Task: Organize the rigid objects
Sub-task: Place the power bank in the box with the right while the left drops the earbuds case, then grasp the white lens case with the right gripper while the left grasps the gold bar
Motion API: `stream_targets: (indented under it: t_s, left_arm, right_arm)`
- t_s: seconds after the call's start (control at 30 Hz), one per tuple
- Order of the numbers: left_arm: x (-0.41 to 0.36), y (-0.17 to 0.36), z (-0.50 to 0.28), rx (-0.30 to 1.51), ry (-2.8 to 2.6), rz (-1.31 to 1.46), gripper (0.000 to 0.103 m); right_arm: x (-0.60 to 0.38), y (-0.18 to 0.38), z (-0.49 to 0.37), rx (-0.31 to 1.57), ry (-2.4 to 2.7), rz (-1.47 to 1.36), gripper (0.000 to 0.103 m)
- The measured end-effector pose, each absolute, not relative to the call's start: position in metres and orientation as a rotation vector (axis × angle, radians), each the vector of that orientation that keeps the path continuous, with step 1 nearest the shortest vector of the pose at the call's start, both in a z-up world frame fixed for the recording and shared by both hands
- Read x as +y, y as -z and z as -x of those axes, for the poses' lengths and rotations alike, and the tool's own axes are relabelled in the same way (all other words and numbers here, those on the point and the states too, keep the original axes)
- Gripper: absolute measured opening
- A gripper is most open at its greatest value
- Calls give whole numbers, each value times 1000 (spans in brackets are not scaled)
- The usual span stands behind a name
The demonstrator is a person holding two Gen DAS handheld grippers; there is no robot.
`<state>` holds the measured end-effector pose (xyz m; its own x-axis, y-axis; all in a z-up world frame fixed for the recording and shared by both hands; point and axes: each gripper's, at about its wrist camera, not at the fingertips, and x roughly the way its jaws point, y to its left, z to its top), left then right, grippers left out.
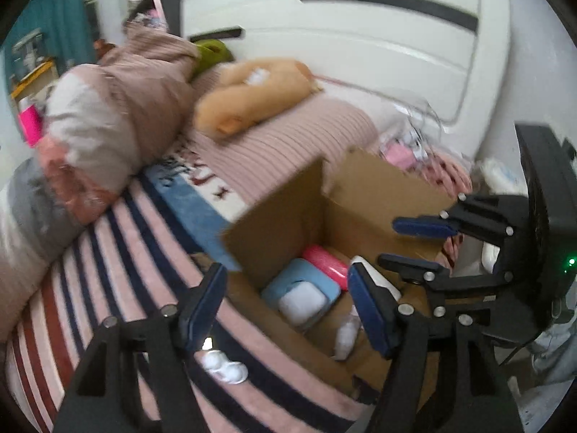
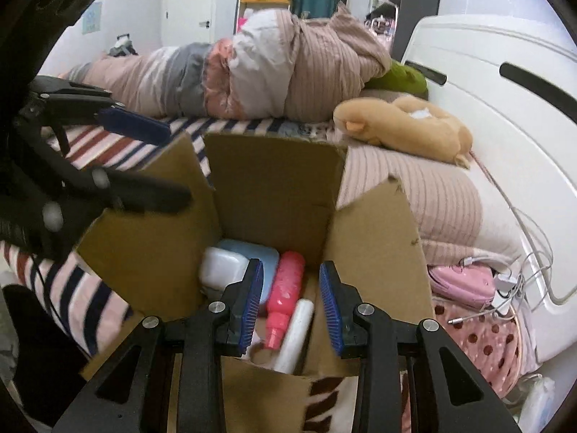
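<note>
An open cardboard box stands on a striped bed. Inside lie a light blue case, a white case, a pink bottle and a white tube. My left gripper is open and empty over the box's near left corner; it also shows in the right wrist view. My right gripper is open and empty above the box's contents; it also shows in the left wrist view. A small white object lies on the blanket by my left finger.
A striped blanket covers the bed. A bundled quilt, a tan plush toy and a green plush lie behind the box. A white headboard stands at the right. A pink item and cables sit right of the box.
</note>
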<state>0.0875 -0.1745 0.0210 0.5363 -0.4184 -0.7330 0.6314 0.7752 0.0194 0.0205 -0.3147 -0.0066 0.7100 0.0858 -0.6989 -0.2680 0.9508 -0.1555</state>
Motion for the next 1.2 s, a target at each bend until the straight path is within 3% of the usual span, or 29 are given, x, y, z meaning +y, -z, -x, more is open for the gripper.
stream_targets:
  t_s: [0.23,0.37,0.5,0.83,1.13,1.17,1.2]
  left_arm:
    - [-69,-34,-77,724,465,-201,71]
    - [-13,0,-86,775,383,-161,71]
    - [16,48,-112,845,408,-134,80]
    - [-7,139,-186,948,690,-185,80]
    - [-39,181,-209,1041,888,-201,80]
    - [-38,182,-207,1042,900,-203,76]
    - [-34,181,-205,1052,913,-180,62]
  right_arm:
    - [-247,-29,-6,677,-389,205,30]
    - [-190,-26,-6,717,-547,167,32]
    - [-139,5,-12,810,-620,158,34]
    - [-127,118,-55,915,-373,201,34]
    - [-131,144,-79,934,-404,181,34]
    - [-130,144,-79,934,-410,177,34]
    - [-131,144,-78,934,-414,172,34]
